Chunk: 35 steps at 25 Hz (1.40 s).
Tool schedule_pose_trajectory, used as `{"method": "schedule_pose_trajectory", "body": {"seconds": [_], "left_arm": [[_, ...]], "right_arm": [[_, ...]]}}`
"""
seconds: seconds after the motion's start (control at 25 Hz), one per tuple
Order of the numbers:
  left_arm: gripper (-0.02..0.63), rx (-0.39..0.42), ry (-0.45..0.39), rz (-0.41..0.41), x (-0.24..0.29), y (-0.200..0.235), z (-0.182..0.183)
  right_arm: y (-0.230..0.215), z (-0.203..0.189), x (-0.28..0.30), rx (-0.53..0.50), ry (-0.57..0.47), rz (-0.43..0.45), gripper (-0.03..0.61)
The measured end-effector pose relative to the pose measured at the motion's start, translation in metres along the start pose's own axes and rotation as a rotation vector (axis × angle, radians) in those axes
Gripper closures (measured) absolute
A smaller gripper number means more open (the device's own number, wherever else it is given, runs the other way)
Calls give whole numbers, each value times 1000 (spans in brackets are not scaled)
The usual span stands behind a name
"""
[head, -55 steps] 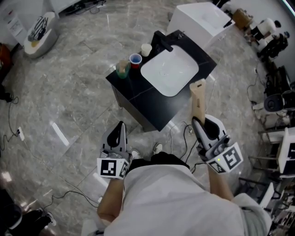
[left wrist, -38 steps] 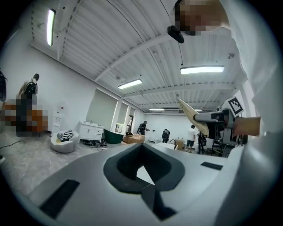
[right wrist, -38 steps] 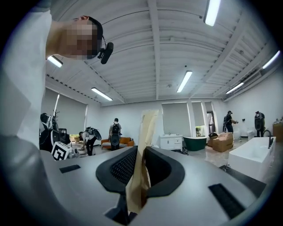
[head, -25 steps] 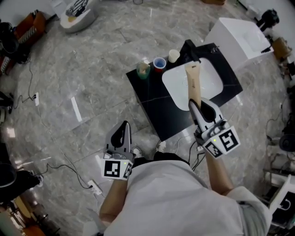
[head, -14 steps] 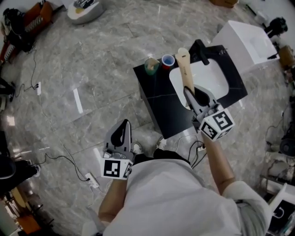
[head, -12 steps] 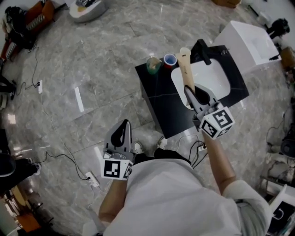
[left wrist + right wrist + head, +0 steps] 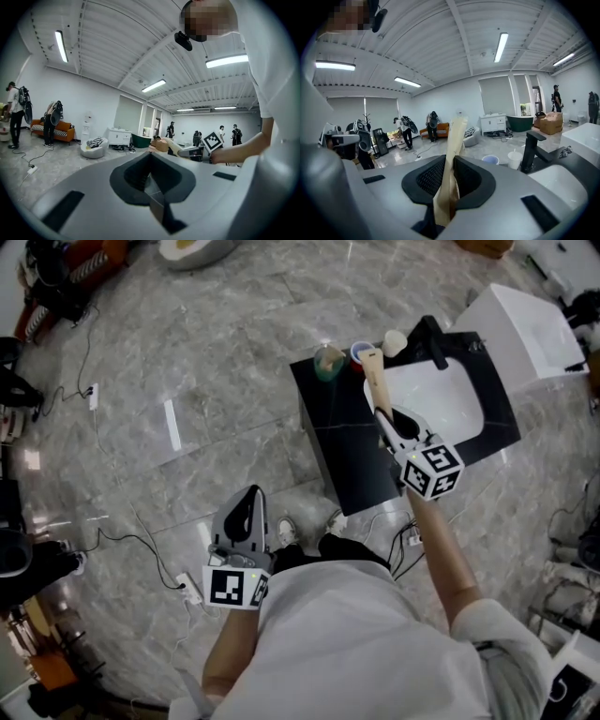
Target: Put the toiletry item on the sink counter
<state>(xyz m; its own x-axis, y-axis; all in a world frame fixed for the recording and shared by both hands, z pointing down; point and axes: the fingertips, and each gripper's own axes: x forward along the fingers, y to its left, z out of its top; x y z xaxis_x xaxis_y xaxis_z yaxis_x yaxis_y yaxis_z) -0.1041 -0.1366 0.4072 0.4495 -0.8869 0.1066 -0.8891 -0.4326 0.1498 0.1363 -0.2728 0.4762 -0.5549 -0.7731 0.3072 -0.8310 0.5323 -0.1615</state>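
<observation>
At the left, the left gripper point(image 7: 247, 498) is held close to the person's body over the grey floor, elbow bent, pointing forward and roughly level; its own view shows the jaws together with nothing between them. Further right stands the black sink counter point(image 7: 339, 451), with a greenish cup point(image 7: 328, 361), a blue cup point(image 7: 361, 352) and a white cup point(image 7: 395, 341) in a row along its back edge. The toiletry item, a beige tube point(image 7: 375, 381), is still in the air: its far end reaches to just beside the blue cup, above the counter strip left of the white basin point(image 7: 441, 404). It looks like a light, soft squeeze tube with a flattened body, so it will likely bend or sag if pinched mid-length and may tip over if stood on end. The firmest hold is probably near one end, which is where it is held now. The right gripper point(image 7: 384, 416) has its jaws closed nearly all the way on the tube's lower end, and the rest stands out beyond the pads and leans slightly. The right arm is stretched forward across the counter's front edge, with the gripper angled a little downward toward the cups. The black faucet point(image 7: 433, 336) rises behind the basin at the far right.
</observation>
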Motion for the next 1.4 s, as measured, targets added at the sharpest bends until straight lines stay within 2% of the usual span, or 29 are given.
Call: {"method": "schedule_pose_trajectory", "body": {"seconds": [0.4, 0.6, 0.96, 1.4], "left_arm": [[614, -4, 42, 52, -11, -3, -8], [614, -13, 45, 64, -14, -6, -11], [614, -15, 53, 77, -17, -13, -14], [614, -14, 69, 93, -23, -20, -20]], "right_arm": [[-21, -53, 25, 81, 85, -3, 506], [-34, -81, 37, 170, 122, -15, 506], [-51, -124, 55, 205, 217, -37, 506], [-63, -165, 68, 199, 321, -85, 506]]}}
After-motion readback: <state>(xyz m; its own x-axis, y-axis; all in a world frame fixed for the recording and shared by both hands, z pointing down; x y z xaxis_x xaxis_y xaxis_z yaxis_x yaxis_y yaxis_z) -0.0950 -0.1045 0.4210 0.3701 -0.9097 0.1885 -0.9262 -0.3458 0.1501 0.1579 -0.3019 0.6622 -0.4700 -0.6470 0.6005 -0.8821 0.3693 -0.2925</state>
